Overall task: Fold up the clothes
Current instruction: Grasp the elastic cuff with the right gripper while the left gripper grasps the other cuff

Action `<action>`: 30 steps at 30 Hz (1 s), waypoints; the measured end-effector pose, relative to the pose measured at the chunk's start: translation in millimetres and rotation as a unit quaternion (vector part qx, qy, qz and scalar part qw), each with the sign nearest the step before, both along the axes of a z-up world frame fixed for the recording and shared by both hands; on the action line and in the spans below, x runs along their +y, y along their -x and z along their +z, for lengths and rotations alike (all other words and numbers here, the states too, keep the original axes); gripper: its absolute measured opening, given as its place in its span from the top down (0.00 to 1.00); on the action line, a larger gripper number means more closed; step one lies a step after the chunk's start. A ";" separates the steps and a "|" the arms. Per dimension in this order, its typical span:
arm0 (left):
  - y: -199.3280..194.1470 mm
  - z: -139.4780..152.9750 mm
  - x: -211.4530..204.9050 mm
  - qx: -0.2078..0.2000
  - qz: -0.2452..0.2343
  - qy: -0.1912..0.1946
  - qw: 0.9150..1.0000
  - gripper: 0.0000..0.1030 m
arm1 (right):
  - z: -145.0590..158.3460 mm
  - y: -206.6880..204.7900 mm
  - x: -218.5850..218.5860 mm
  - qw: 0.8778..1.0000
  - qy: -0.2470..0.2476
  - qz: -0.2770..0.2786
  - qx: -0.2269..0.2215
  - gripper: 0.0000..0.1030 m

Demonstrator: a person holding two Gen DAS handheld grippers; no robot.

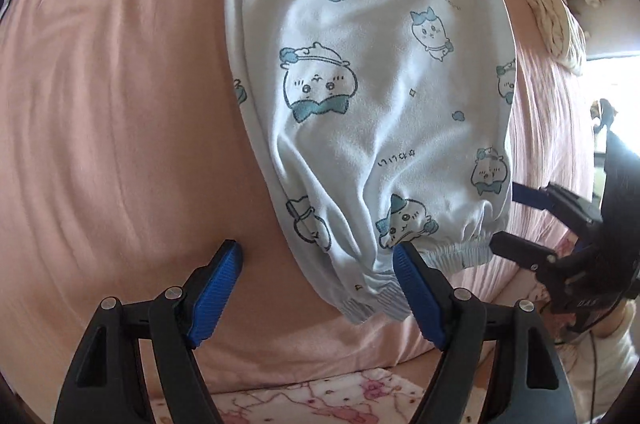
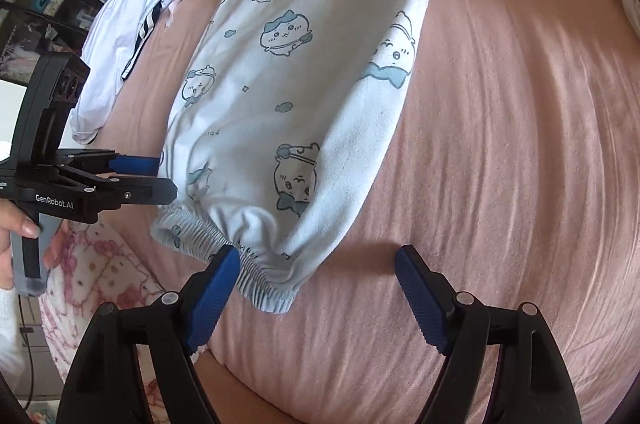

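My left gripper point(image 1: 318, 256) and my right gripper point(image 2: 318, 260) both point down with their jaws wide and hold nothing. Their ribbed blue pads stand at the gathered elastic hem of the pale blue garment point(image 2: 288, 71), soft cloth printed with cartoon animals. It lies flat on the pink, wrinkled bed sheet point(image 2: 500, 127). Farther away lies a white garment point(image 2: 116, 39) with dark stripes.

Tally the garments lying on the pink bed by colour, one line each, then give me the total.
Light blue with cartoon print: 1, the pajama piece
White with dark navy trim: 1, the crumpled garment lying apart from it, on its left in the right wrist view
Total: 2, both on the pink sheet
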State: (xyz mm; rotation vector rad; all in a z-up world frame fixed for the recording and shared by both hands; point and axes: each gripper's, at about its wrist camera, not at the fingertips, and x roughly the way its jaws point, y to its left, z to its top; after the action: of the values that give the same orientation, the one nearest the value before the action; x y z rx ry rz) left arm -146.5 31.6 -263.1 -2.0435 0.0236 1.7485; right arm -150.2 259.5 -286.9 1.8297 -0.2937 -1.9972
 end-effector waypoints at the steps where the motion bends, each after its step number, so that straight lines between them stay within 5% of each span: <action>1: -3.4 0.6 5.0 -0.001 0.006 0.000 1.000 0.25 | 2.0 1.2 -0.9 1.000 0.003 -0.003 0.002 0.23; 4: -17.1 2.4 23.2 0.001 0.003 0.007 1.000 0.25 | 6.3 4.5 -4.2 1.000 0.006 -0.008 0.009 0.28; 8: -32.1 4.0 45.0 -0.004 0.006 0.008 1.000 0.59 | 6.9 9.3 -3.3 1.000 0.005 0.000 0.010 0.34; 9: -31.3 3.5 45.8 -0.014 0.021 -0.004 1.000 0.63 | 6.0 9.2 -5.3 1.000 0.024 0.004 0.001 0.43; 15: -27.5 2.0 51.0 -0.043 0.080 -0.056 0.994 0.65 | -6.5 -2.0 -4.6 0.997 0.076 -0.012 -0.031 0.46; 18: -26.4 0.8 66.3 -0.051 0.078 -0.062 0.994 0.57 | -10.1 -4.8 -3.2 0.995 0.090 -0.027 -0.036 0.42; 21: -28.4 3.0 95.7 -0.052 0.043 -0.065 0.996 0.28 | -4.5 -9.9 -17.6 0.998 0.065 -0.001 -0.006 0.40; 22: -29.9 4.2 107.2 -0.051 0.026 -0.064 0.996 0.20 | -2.9 -13.1 -20.0 0.998 0.064 0.008 0.003 0.53; 24: -33.7 8.4 122.9 -0.035 0.013 -0.048 0.998 0.20 | -0.5 -19.0 -19.9 0.997 0.069 0.021 0.012 0.80; 25: -35.8 10.6 130.1 -0.025 0.008 -0.038 0.999 0.22 | 0.1 -19.2 -19.2 0.997 0.071 0.018 0.013 0.81; 27: -36.7 15.1 137.7 -0.011 0.015 -0.030 0.999 0.45 | 0.5 -18.6 -15.6 0.996 0.084 0.007 0.011 0.83; 28: -35.4 18.1 136.5 -0.013 0.031 -0.048 0.998 0.72 | 0.1 -17.8 -12.4 0.995 0.095 -0.001 0.006 0.83; 30: -33.6 24.7 135.2 -0.023 0.064 -0.093 0.993 0.74 | -1.8 -16.1 -5.8 0.993 0.115 -0.018 -0.006 0.84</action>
State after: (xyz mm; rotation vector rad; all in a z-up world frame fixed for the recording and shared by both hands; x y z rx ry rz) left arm -112.9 166.8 -238.4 -1.9849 -0.2791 1.7078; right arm -134.0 253.7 -288.7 1.7032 -0.5420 -1.8883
